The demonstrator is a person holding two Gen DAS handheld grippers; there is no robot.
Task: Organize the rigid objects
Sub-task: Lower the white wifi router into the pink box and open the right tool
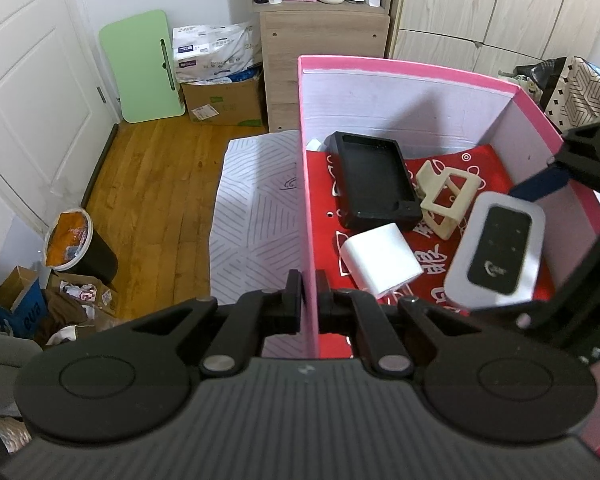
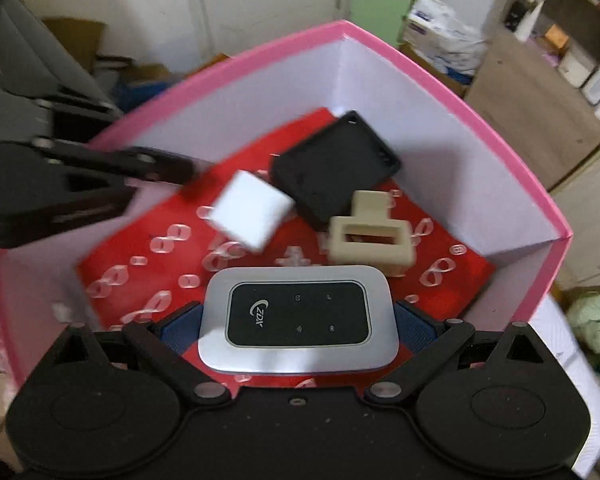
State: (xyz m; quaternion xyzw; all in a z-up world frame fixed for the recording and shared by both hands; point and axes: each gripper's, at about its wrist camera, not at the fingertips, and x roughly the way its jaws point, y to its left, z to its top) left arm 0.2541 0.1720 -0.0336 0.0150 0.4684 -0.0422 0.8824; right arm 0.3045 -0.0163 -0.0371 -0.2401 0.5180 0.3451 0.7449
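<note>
A pink box (image 1: 400, 66) (image 2: 460, 104) with a red patterned floor holds a black tray (image 1: 374, 178) (image 2: 334, 170), a white block (image 1: 380, 258) (image 2: 250, 210) and a beige frame piece (image 1: 446, 200) (image 2: 370, 236). My left gripper (image 1: 309, 300) is shut on the box's near wall. It also shows at the left of the right wrist view, the left gripper (image 2: 160, 168) clamping that wall. My right gripper (image 2: 298, 316) is shut on a silver pocket router (image 2: 298, 318) (image 1: 496, 258) with a black face, held above the box floor.
The box stands on a white striped cloth (image 1: 256, 216). A wooden floor (image 1: 156, 184), a bin (image 1: 76, 248), cardboard boxes (image 1: 224, 102), a green board (image 1: 140, 66) and a shelf cabinet (image 1: 324, 36) lie beyond. A patterned bag (image 1: 580, 88) sits at the right.
</note>
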